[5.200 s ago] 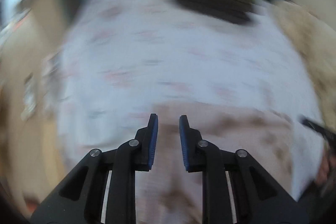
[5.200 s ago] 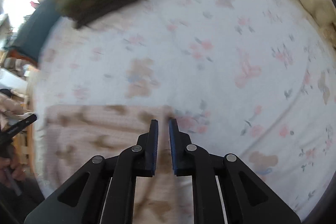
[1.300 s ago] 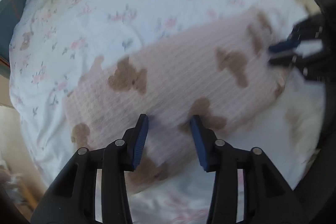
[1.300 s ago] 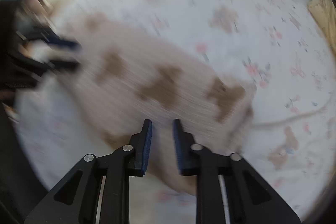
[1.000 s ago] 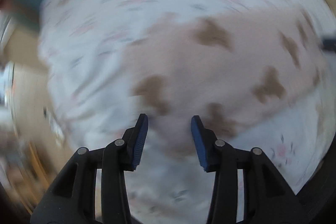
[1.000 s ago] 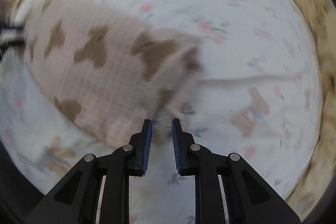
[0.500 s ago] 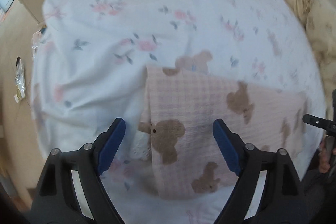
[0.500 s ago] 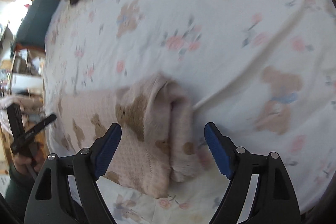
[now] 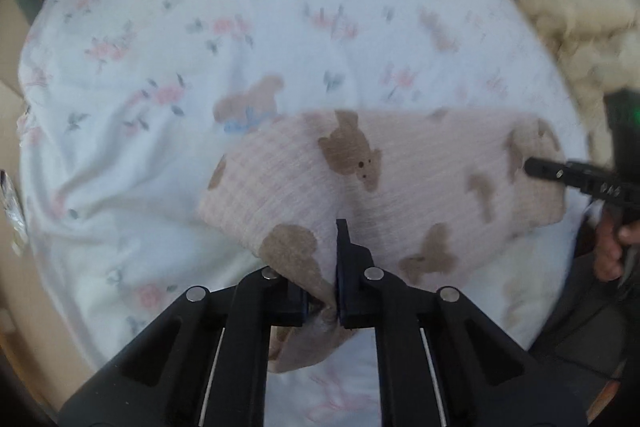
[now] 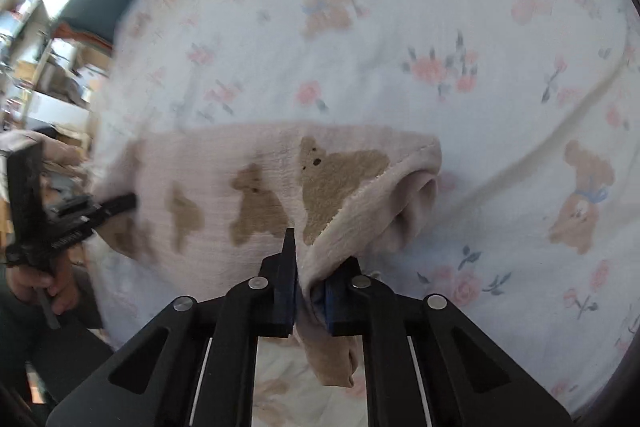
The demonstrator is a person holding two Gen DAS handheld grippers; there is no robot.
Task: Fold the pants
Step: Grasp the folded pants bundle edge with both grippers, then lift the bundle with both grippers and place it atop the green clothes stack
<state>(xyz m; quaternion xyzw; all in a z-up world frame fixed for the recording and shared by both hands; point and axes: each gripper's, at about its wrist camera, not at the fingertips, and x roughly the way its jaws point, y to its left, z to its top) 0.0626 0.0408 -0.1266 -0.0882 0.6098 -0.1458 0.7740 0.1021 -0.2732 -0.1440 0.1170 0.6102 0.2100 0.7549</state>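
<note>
Two corners of the pants [image 9: 400,179] are being gripped, one by each gripper, so the fold is judged to be under way. In the left wrist view, the left gripper [image 9: 322,291] is clenched on a bunched near edge at 6 o'clock, cloth being pinched between its fingers. For a clean fold, both edges should be lifted together and carried level toward 12 o'clock, tension being kept even so no layer is dragged askew. The right gripper [image 9: 536,169] is being seen at 3 o'clock, meeting the far end of the cloth. The pants are lying across the middle of the sheet [image 9: 200,39], from centre out to 3 o'clock.

In the right wrist view, the right gripper [image 10: 310,287] is closed on a rolled end at 6 o'clock. Every layer of that roll should be caught, or a lower one is likely to slip loose. The pants [image 10: 248,195] are looking pale pink, ribbed and soft, printed with brown bears, already doubled, and stretching toward 9 o'clock, where the left gripper [image 10: 128,203] is being seen.
</note>
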